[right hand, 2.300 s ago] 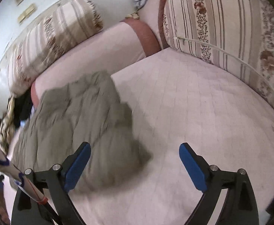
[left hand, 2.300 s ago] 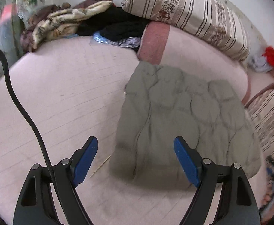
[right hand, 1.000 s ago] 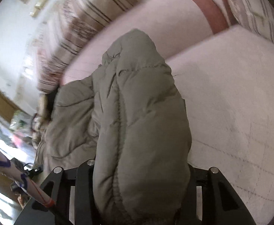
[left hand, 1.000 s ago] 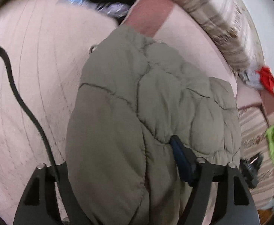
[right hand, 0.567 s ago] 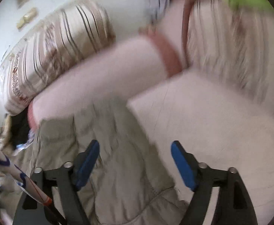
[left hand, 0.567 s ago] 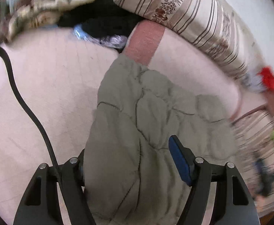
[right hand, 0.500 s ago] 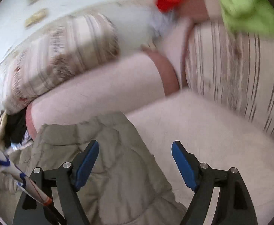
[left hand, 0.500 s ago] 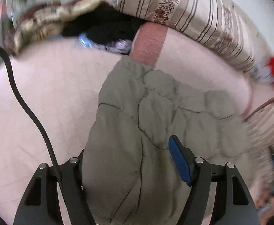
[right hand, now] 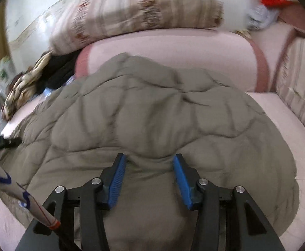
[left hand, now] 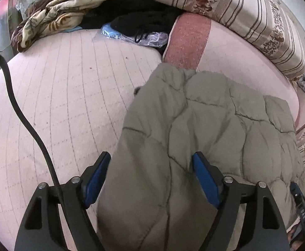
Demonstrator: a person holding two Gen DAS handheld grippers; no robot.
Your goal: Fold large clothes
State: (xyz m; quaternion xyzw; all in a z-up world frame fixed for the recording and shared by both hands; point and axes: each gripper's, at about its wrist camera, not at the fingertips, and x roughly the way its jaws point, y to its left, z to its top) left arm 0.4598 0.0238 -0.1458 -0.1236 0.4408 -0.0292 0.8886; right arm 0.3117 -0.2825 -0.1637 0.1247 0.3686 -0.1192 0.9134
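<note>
A grey-green quilted jacket (left hand: 204, 125) lies folded on the pink sofa seat (left hand: 58, 96); it also fills the right wrist view (right hand: 148, 113). My left gripper (left hand: 150, 175) has its blue pads wide apart on either side of the jacket's near left edge, and the fabric bulges between them. My right gripper (right hand: 149, 172) has its pads closer together, pinching a bunched fold of the jacket's near edge. The jacket's underside and the sleeves are hidden.
A pile of black and patterned clothes (left hand: 89, 12) and a plastic bag (left hand: 131, 35) lie at the back left. A striped cushion (left hand: 236, 8) tops the sofa back. A black cable (left hand: 24, 115) crosses the left side. A striped cushion (right hand: 298, 79) stands at the right.
My right gripper has swung from the bare seat onto the jacket and closed on a fold of it. My left gripper has opened wider around the jacket's edge.
</note>
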